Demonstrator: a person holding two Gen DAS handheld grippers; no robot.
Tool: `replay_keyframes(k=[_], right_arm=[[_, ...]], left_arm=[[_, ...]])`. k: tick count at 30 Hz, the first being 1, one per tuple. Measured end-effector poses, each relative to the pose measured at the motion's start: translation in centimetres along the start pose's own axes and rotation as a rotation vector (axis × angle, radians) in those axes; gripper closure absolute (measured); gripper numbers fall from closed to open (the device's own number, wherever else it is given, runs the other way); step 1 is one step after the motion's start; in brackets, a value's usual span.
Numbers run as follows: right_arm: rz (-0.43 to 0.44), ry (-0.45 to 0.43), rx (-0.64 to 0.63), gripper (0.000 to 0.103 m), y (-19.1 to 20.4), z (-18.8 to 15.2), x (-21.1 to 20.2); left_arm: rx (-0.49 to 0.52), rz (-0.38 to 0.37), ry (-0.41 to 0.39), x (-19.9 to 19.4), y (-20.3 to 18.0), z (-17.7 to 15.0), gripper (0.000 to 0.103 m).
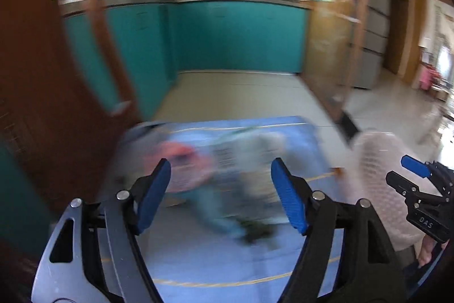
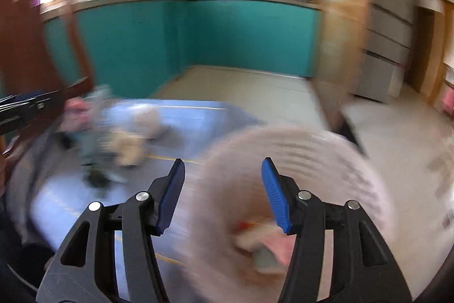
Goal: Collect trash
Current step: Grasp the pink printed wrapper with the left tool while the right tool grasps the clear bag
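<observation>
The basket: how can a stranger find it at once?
Start at the blue mat spread on the floor before the teal cabinets. The basket stands at its right edge, below the right gripper. Unlike the loose trash, it is a pale pink, round, mesh container.

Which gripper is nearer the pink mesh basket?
Right. The right gripper hangs directly over the pink mesh basket; the left gripper sits beside it, over the blue table's litter.

Blurred trash (image 1: pixel 215 175) on blue table (image 1: pixel 227 274)

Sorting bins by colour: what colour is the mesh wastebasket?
Pale pink wastebasket; clearest in the right wrist view.
</observation>
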State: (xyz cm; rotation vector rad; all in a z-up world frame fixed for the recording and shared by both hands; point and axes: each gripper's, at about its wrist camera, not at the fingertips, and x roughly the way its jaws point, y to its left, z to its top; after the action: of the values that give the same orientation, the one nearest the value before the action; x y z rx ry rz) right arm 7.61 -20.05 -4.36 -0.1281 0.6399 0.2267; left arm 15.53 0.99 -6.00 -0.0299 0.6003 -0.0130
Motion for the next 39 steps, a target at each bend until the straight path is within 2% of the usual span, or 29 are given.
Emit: replay_keyframes(k=[1, 4, 6, 9, 10, 11, 12, 13, 15, 17, 22, 26, 28, 30, 31, 33, 35, 36, 37, 39], right_arm=[[0.051, 0.008, -0.05, 0.047, 1.9, 0.9, 1.4], [0.135, 0.026, -0.146, 0.047, 6.3, 3.0, 5.2], [0.193, 0.059, -0.136, 0.047, 8.1, 3.6, 7.7], [0.232, 0.102, -0.117, 0.048, 9.6, 3.5, 10.3], [0.25, 0.119, -0.12, 0.062, 10.0, 3.2, 10.7], [0.261, 0.131, -0.133, 0.086, 10.3, 3.0, 10.8], [0.263, 0.139, -0.153, 0.093, 10.8, 3.0, 10.6], [0.267, 0.13, -0.158, 0.097, 10.8, 2.9, 10.2], [0.295, 0.114, -0.157, 0.098, 10.7, 2.8, 8.8], [0.324, 0.095, -0.147, 0.098, 10.3, 2.4, 6.9], [0.316, 0.047, -0.082, 0.098, 7.8, 1.4, 3.8], [0.282, 0.067, -0.027, 0.098, 5.5, 0.9, 3.8], [0.275, 0.072, -0.022, 0.098, 5.2, 0.6, 3.8], [0.265, 0.073, -0.035, 0.098, 5.1, 0.3, 3.9], [0.259, 0.072, -0.046, 0.098, 5.2, 0.1, 3.8], [0.258, 0.073, -0.061, 0.098, 5.4, -0.1, 3.6], [0.263, 0.079, -0.077, 0.098, 5.7, -0.3, 3.6], [0.262, 0.08, -0.085, 0.098, 5.9, -0.3, 3.6], [0.263, 0.079, -0.092, 0.098, 6.2, -0.3, 3.6], [0.269, 0.071, -0.095, 0.098, 6.4, -0.2, 3.4]], left_arm=[[-0.018, 0.022, 0.01, -0.1, 1.2, -0.2, 0.028], [-0.069, 0.025, 0.035, -0.7, 4.1, -0.9, 0.027], [-0.071, 0.029, 0.045, -0.8, 4.7, -1.2, 0.027], [-0.07, 0.026, 0.062, -0.7, 5.7, -1.8, 0.026], [-0.07, 0.027, 0.068, -0.5, 5.8, -1.9, 0.026], [-0.067, 0.026, 0.072, -0.5, 6.1, -1.9, 0.026], [-0.066, 0.024, 0.074, 0.0, 6.3, -1.8, 0.026], [-0.064, 0.023, 0.077, 0.5, 5.6, -1.4, 0.026], [-0.063, 0.014, 0.09, 1.8, 5.6, -1.0, 0.025], [-0.049, -0.001, 0.102, 3.0, 5.1, -0.8, 0.017], [-0.001, -0.026, 0.139, 7.2, 2.9, 0.8, 0.009], [0.014, 0.042, 0.162, 10.9, 2.1, 1.9, 0.008], [0.014, 0.05, 0.18, 12.3, 1.9, 2.1, 0.008], [-0.001, 0.048, 0.194, 13.3, 2.0, 1.9, 0.014], [-0.017, 0.05, 0.206, 13.6, 2.2, 1.6, 0.023], [-0.033, 0.055, 0.201, 13.5, 2.7, 1.0, 0.033], [-0.035, 0.047, 0.19, 13.0, 2.9, 0.6, 0.048], [-0.035, 0.05, 0.18, 12.6, 3.0, 0.3, 0.05], [-0.036, 0.056, 0.17, 12.2, 3.1, 0.2, 0.064], [-0.052, 0.055, 0.151, 10.8, 3.7, 0.0, 0.064]])
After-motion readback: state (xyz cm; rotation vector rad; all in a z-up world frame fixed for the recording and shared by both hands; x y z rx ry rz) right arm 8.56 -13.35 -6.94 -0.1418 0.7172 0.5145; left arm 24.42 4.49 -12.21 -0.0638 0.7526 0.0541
